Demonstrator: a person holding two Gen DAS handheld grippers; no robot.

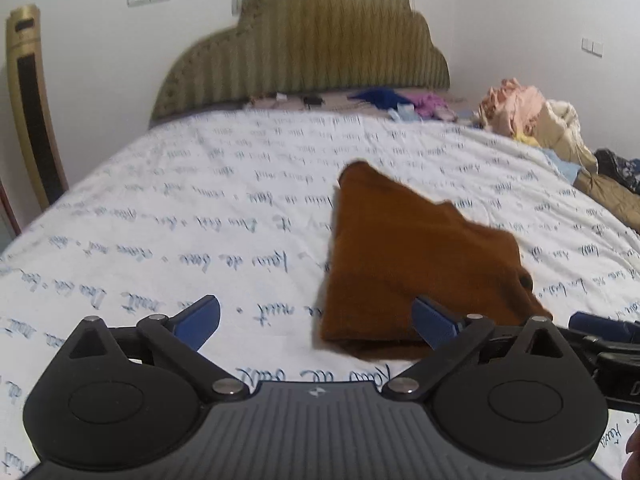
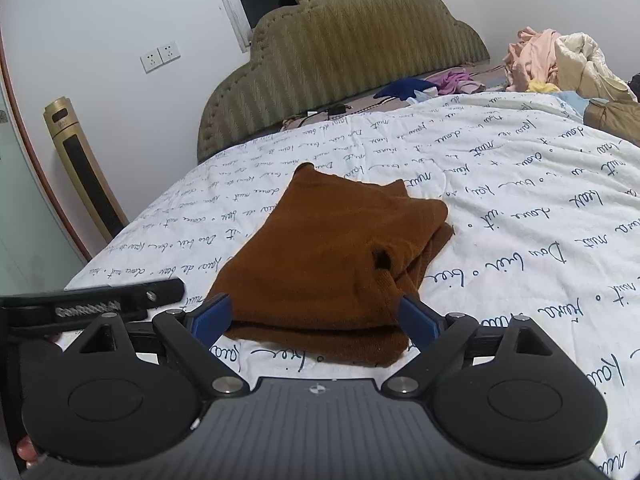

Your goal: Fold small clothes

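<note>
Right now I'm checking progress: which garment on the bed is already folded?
The brown garment, lying flat in layers just ahead of both open tools; the pink and cream clothes near the headboard are a crumpled heap.

The folded garment is rust brown, plain, with one small dark spot. The bedspread is white, covered in lines of blue-black handwriting script. The headboard is olive green with a ribbed zigzag weave. Both grippers have black bodies and blue fingers. The tower fan is gold with a black panel. The clothes heap shows peach, cream and yellow; a dark blue cloth and a purple cloth lie by the headboard.
</note>
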